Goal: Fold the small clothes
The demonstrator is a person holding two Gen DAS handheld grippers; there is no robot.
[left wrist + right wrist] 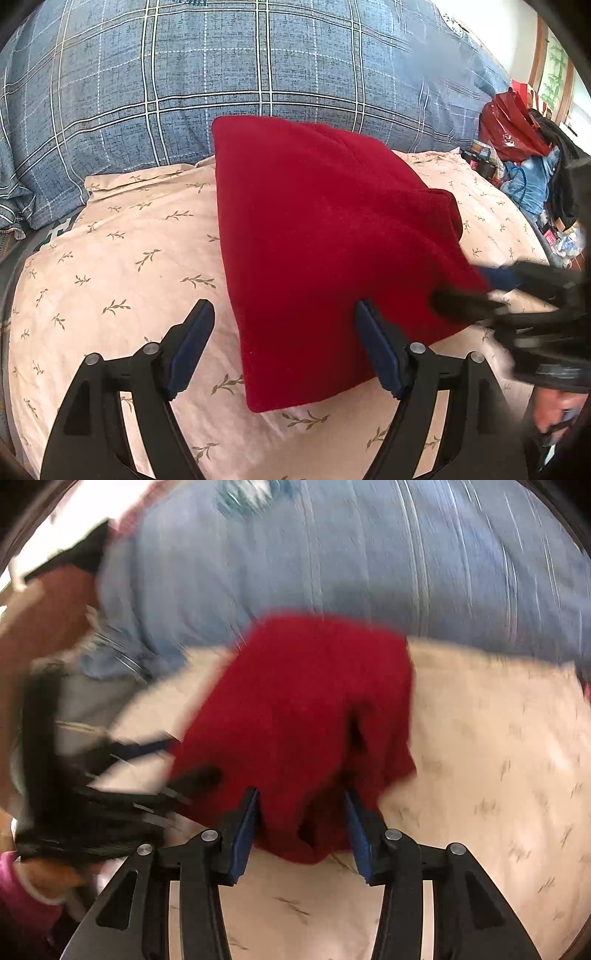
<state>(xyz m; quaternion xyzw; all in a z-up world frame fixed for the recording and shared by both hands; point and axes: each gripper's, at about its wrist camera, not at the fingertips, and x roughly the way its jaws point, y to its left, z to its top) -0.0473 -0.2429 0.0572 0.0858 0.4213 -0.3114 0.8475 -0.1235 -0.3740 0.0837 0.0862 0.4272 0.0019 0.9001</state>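
— At the left of my left-wrist feed, what is sitting around the piece?

— I am seeing the blue plaid quilt (258, 74) bulging across the back and running down the left side. In front of it the pale sprig-print sheet (122, 258) is covering the bed. Nothing is lying on that left stretch of sheet.

— And your left gripper (283, 310)?

— It is hanging released, jaws wide. Its left finger is over bare sheet and its right finger is over the near part of the red garment (332, 221). The garment's left edge is running between them, and neither pad is pinching it.

— Where is the garment lying?

— It is lying folded in the middle of the sheet, its far edge reaching up against the quilt.

— Anything crowding in from the right?

— The right gripper (476, 299) is coming in blurred over the garment's right corner, with the hand (554, 410) holding it below. Beyond it, at the bed's far right, a red bag (509, 125), a crumpled blue cloth (532, 181) and small clutter are piling up, well apart from the garment.

— And the right-wrist feed?

— It is smearing badly. The garment's near edge is sitting between the right jaws, filling the gap. I cannot tell whether the pads are pressing it.
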